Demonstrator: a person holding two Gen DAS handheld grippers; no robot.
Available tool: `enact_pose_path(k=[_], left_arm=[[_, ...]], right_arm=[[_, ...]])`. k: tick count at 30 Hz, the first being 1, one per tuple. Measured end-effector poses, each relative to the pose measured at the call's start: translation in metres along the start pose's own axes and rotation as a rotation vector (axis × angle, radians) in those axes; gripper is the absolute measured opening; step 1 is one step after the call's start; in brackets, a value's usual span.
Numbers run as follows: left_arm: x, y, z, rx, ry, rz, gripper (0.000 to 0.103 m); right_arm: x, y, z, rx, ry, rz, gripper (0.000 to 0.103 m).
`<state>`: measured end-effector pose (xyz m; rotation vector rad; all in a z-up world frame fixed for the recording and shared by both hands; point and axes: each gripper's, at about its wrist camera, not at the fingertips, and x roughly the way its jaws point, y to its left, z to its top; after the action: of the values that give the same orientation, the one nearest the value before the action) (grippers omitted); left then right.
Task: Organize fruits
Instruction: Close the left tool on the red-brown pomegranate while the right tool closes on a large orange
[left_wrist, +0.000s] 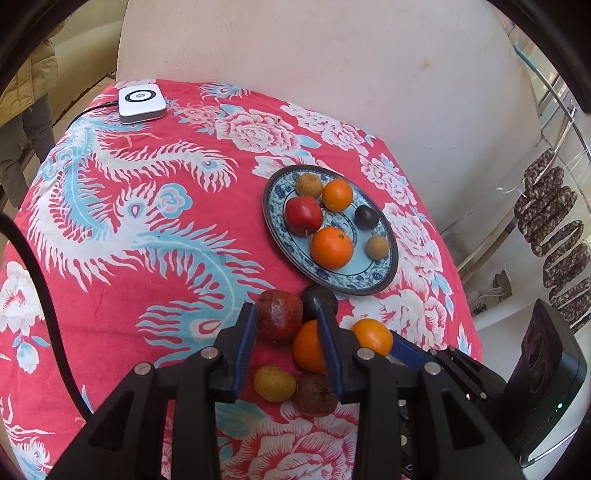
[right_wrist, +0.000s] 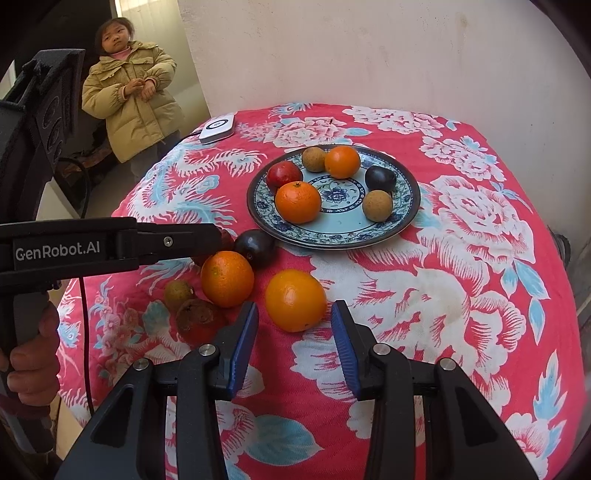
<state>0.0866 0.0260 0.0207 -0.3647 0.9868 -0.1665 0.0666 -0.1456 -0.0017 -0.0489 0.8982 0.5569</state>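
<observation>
Red cloth printed with white peonies and pale blue phoenix plumes covers the bench (left_wrist: 147, 221), which stands against a scuffed cream wall. From the left wrist view, a blue-and-white patterned plate (left_wrist: 384, 273) holds six fruits: two glossy oranges, a red apple, a dark plum and two rough tan longans. Just short of its rim lies a loose cluster (left_wrist: 295, 350) of fruit: a wrinkled dark-red one, a black plum, two oranges, a yellowish one and a brown shrivelled one. The left gripper (left_wrist: 286, 332) hangs over this cluster, its ribbed blue fingers (left_wrist: 245, 347) apart, gripping nothing. From the right wrist view, the right gripper (right_wrist: 293, 339) has its fingers (right_wrist: 345, 350) apart too, a smooth round orange (right_wrist: 295, 300) lying on the cloth just beyond their tips, untouched.
</observation>
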Motion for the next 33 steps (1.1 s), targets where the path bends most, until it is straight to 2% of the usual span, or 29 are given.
enact_pose_path(k=[6, 9, 16, 20, 22, 33], left_arm=[[0.007, 0.009, 0.001, -0.018, 0.0, 0.036, 0.034], [0.013, 0.014, 0.0, -0.044, 0.012, 0.001, 0.035], [0.015, 0.012, 0.0, -0.033, 0.001, 0.004, 0.034], [0.014, 0.012, 0.0, -0.031, -0.002, 0.004, 0.034], [0.013, 0.012, -0.001, -0.034, -0.004, 0.005, 0.034], [-0.01, 0.004, -0.001, -0.02, -0.05, 0.001, 0.034]], right_arm=[[0.001, -0.001, 0.0, 0.007, 0.001, 0.001, 0.042], [0.001, -0.002, 0.001, 0.012, 0.0, 0.003, 0.042], [0.001, -0.002, 0.001, 0.014, -0.007, 0.004, 0.042], [0.0, -0.004, 0.001, 0.018, -0.012, 0.014, 0.037], [-0.001, -0.003, 0.001, 0.015, -0.019, 0.012, 0.035], [-0.013, -0.008, 0.001, 0.026, -0.047, -0.001, 0.033]])
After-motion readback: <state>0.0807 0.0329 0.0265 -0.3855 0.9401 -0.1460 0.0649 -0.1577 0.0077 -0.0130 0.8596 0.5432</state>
